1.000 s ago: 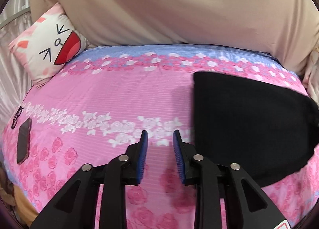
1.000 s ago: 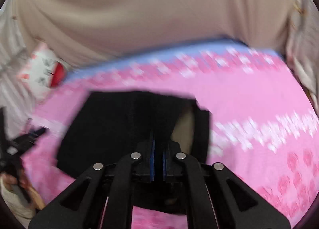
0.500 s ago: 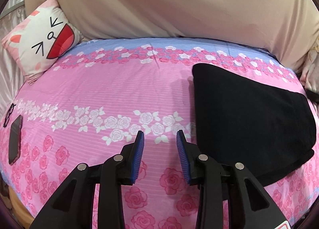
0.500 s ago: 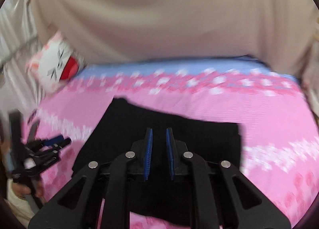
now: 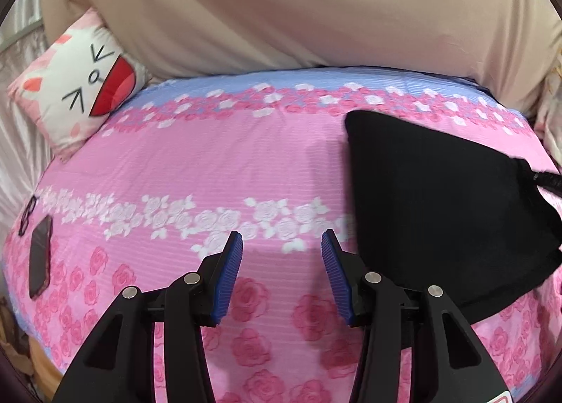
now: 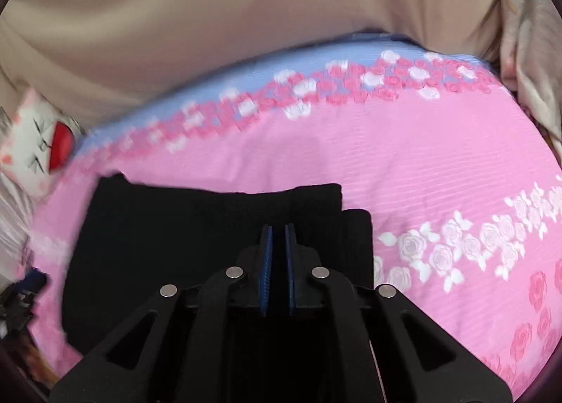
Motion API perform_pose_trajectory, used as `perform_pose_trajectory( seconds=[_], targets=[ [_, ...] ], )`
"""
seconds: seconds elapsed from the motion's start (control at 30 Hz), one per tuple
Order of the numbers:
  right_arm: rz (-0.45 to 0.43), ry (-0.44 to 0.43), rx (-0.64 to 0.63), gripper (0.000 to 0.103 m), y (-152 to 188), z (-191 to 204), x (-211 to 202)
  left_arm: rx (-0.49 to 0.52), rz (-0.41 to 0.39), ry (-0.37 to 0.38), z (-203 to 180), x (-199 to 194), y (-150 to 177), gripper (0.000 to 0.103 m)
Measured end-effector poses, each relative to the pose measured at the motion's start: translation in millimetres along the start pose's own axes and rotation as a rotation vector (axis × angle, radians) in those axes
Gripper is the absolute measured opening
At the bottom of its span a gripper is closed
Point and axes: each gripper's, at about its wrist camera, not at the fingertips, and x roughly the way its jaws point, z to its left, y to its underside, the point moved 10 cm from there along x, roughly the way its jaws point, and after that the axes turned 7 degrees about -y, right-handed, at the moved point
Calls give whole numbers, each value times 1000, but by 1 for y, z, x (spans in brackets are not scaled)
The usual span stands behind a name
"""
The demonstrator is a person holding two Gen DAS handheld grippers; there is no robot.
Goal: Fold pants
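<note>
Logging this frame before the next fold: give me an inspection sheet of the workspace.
Surface: bed sheet, pink floral, blue band at far edge.
Job's things: black pants lying folded on the sheet.
Clutter: phone, glasses, cat pillow.
Grippers: left tool open, over bare sheet; right tool nearly shut over the pants, grip unclear.
Cables: nothing seen.
Surroundings: beige fabric behind the bed.

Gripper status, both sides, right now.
Left gripper: open, empty, over the pink floral bedsheet, beside the black pants.
Right gripper: jaws nearly together over the black pants; whether fabric is pinched cannot be told.
</note>
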Motion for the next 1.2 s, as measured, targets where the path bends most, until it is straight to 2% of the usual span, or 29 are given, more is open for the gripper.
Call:
perform_pose_trajectory(
  seconds=[0.03, 0.1, 0.17, 0.2, 0.23, 0.3, 0.4, 0.53, 0.6, 0.7, 0.77, 0.87, 1.0, 1.2],
  targets=[
    [-30, 11, -25, 11, -3, 7, -10, 11, -5, 2, -4, -1, -1, 46],
    [-49, 20, -71, 11, -1, 17, -23, 22, -5, 13, -12, -1, -2, 46],
    [-1, 49, -112, 9, 9, 15, -14, 35, -3, 30, -24, -1, -4, 46],
    [38, 98, -120, 8, 19, 2, -7, 41, -3, 36, -28, -2, -4, 46],
    [56, 113, -98, 8, 26, -8, -2, 55, -4, 42, -35, -2, -4, 46],
    [19, 42, -39, 11, 28, -4, -21, 76, -10, 43, -44, -4, -5, 46],
    [-22, 12, -52, 11, 31, 5, -46, 93, -9, 51, -55, -4, -5, 46],
    [60, 35, -88, 9, 57, -3, -28, 100, 2, 56, -67, -1, -4, 46],
    [30, 5, -39, 10, 57, -9, -33, 110, -1, 47, -70, -2, -5, 46],
    [-22, -12, -51, 13, 49, 1, -52, 120, -5, 26, -72, -3, -4, 46],
    [-18, -26, -74, 13, 53, 10, -56, 114, -2, 21, -73, -2, -3, 46],
    [38, -1, -93, 11, 68, 4, -39, 115, -3, 7, -74, -2, -3, 46],
    [-3, -28, -66, 12, 65, 5, -53, 125, -5, -11, -75, -3, -2, 46],
    [-31, -22, -57, 13, 65, -2, -74, 124, -6, -39, -74, -3, -2, 50]
  ],
)
